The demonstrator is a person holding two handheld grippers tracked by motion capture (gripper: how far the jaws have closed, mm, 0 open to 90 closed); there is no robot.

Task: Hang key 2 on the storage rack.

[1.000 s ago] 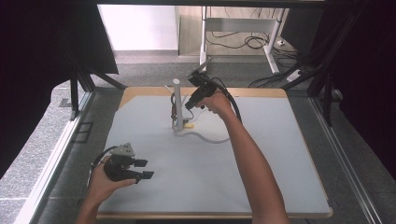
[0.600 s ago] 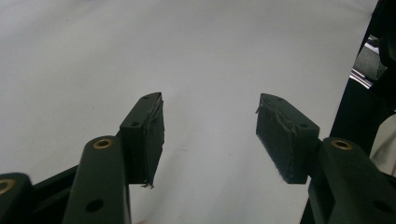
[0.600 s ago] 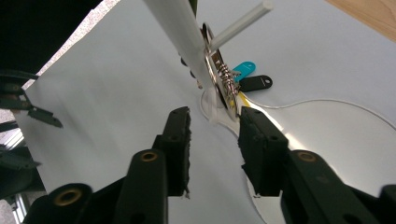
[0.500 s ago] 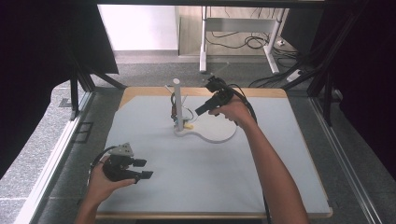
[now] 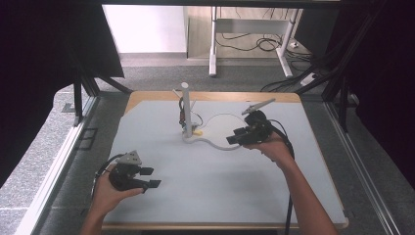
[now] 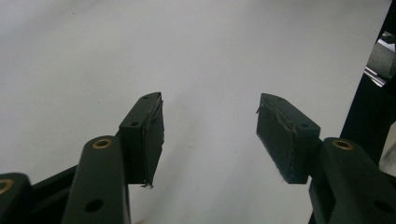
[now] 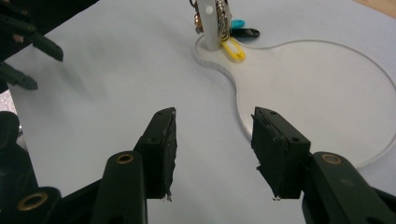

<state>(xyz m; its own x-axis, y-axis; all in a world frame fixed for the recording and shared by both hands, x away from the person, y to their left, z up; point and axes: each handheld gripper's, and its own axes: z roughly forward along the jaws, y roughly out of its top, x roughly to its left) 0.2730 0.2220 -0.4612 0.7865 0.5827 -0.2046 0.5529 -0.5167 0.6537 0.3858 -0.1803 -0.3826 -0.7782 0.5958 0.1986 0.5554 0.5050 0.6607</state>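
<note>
Tongs (image 7: 212, 154) near clear stand (image 7: 327, 98)

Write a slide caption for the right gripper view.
Open right hand-held gripper above the clear base plate of a key stand.

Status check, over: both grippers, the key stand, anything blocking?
Left gripper open, empty, low near table edge. Right gripper open, jaws just opening, nothing between them, over clear base plate. Keys hang on white post. Nothing in the way.

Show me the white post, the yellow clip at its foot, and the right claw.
White post (image 5: 185, 100), high view, on its upright shaft.
Yellow clip (image 7: 233, 50), right gripper view, on its loop beside the post's foot.
Right claw (image 7: 212, 144), right gripper view, midway between its open fingertips.
</note>
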